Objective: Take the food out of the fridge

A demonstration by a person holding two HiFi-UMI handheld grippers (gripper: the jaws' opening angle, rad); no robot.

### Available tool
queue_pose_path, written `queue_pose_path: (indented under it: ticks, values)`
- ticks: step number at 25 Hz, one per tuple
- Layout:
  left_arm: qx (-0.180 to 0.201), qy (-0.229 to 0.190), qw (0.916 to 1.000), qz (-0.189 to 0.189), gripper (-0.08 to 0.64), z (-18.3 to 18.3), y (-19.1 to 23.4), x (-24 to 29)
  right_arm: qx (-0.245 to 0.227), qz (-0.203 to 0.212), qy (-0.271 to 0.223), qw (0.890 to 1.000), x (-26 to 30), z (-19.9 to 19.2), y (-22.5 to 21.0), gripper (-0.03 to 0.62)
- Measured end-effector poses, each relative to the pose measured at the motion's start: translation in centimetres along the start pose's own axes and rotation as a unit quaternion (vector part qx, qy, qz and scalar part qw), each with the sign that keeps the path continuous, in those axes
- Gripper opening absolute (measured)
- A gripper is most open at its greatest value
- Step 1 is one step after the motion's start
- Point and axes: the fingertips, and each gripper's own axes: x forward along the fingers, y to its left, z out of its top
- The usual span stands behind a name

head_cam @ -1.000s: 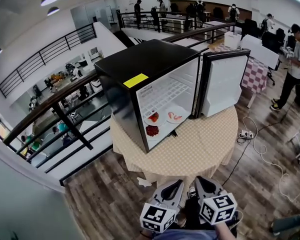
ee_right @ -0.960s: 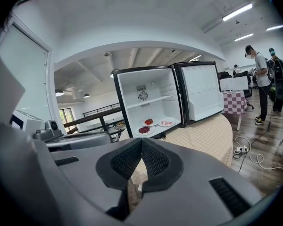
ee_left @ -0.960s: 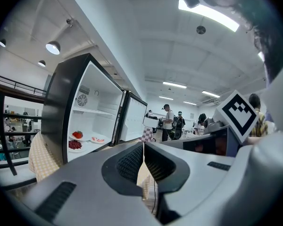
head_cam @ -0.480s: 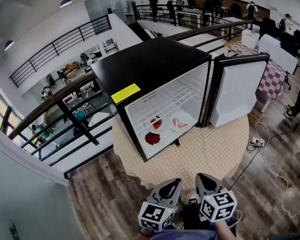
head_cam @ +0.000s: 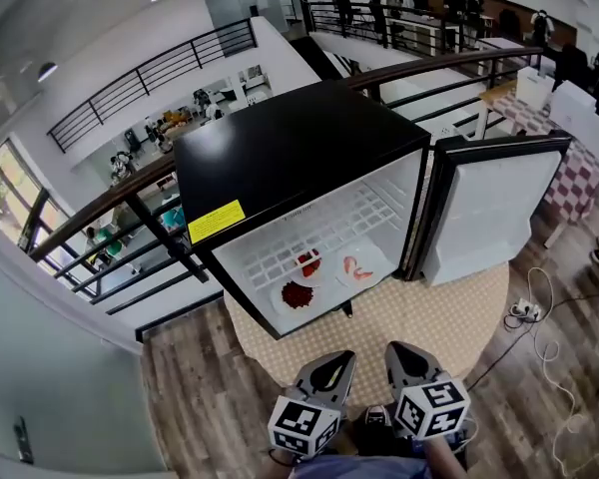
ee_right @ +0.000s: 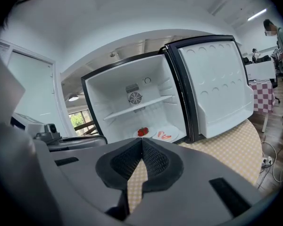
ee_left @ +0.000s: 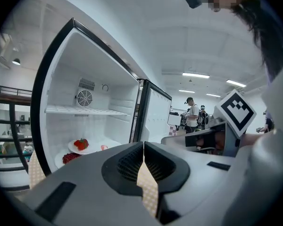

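Note:
A black mini fridge [head_cam: 299, 148] stands on a round table with a checked cloth [head_cam: 429, 317], its door [head_cam: 489, 208] swung open to the right. On the fridge floor lie three white plates: strawberries [head_cam: 309, 263], dark red berries [head_cam: 298, 295] and pink slices [head_cam: 356, 265]. My left gripper [head_cam: 333, 361] and right gripper [head_cam: 398, 351] hover side by side before the table's near edge, short of the fridge, both shut and holding nothing. The left gripper view shows the strawberries [ee_left: 81, 144] and berries [ee_left: 70, 157] beyond the shut jaws [ee_left: 144, 145]. In the right gripper view the strawberries [ee_right: 142, 131] and slices [ee_right: 164, 136] sit past its jaws [ee_right: 141, 142].
A dark railing [head_cam: 130, 208] runs behind the table over a drop to a lower floor. Cables and a power strip [head_cam: 524, 310] lie on the wood floor at right. Another checked table [head_cam: 579, 168] and several people stand farther off.
Both grippers and the head have moved closer to the table; the fridge now looms larger and more central. The jaws stayed shut.

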Motion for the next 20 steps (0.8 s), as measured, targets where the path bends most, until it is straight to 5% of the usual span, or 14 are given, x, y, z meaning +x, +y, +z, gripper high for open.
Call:
queue_pose_path:
  ticks: [9, 20]
  values:
    - [-0.012, -0.008, 0.9980, 0.062, 0.018, 0.4, 1.2, 3.1, 0.008, 0.047, 0.008, 0.999, 2.6, 2.1, -2.7, 0.017]
    - [0.001, -0.008, 0.9970, 0.077, 0.018, 0.1, 4.2, 5.3, 0.028, 0.062, 0.024, 0.997, 6.3, 2.2, -3.3, 0.017]
